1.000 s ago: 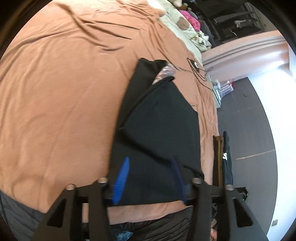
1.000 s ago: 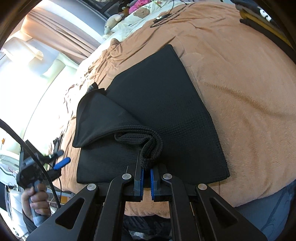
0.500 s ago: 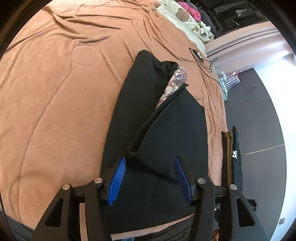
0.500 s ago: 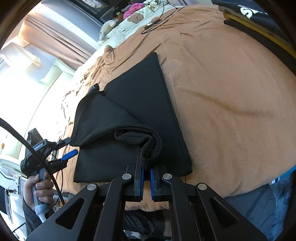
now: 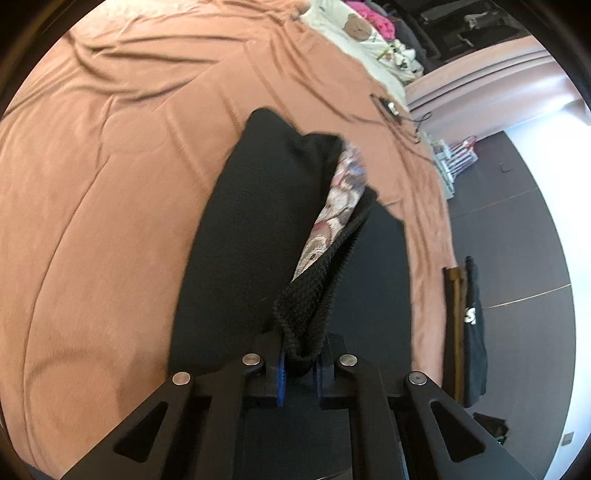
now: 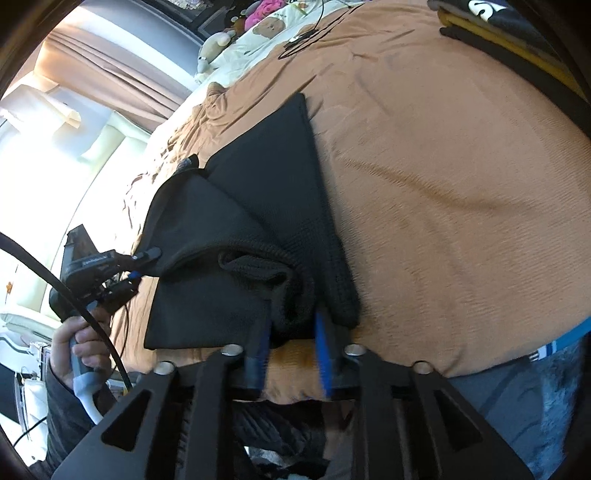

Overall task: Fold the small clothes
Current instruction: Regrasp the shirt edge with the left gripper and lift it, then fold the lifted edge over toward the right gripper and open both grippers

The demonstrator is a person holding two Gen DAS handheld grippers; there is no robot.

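A bed point(image 5: 110, 184) covered by a rust-orange sheet fills most of both views. On it, at the centre of each frame, a black knitted garment point(image 5: 258, 229) is laid, partly folded over itself; in the left wrist view a patterned lining point(image 5: 340, 206) is exposed along the fold at centre right. A cream blanket with a bear print point(image 6: 258, 33) is seen at the top of the right wrist view, beside a black cable point(image 6: 314, 37) lying on the sheet. Stacked dark clothes point(image 5: 472, 325) are seen at the right edge of the left wrist view, over a dark floor.

The left tool point(image 5: 300, 369), at the lower centre of its frame, has just been closing and is pressed together on a ribbed edge of the garment, which is bunched up between the blue pads point(image 5: 282, 373). In the right wrist view it is seen at the left edge, gripped by a hand point(image 6: 83, 347) in a dark sleeve.

The right tool point(image 6: 293, 343), at the lower centre of its frame, has just been opening; its jaws are spread a little, with a rolled hem of the garment lying between the blurred blue pads point(image 6: 322, 343), not pressed by them.
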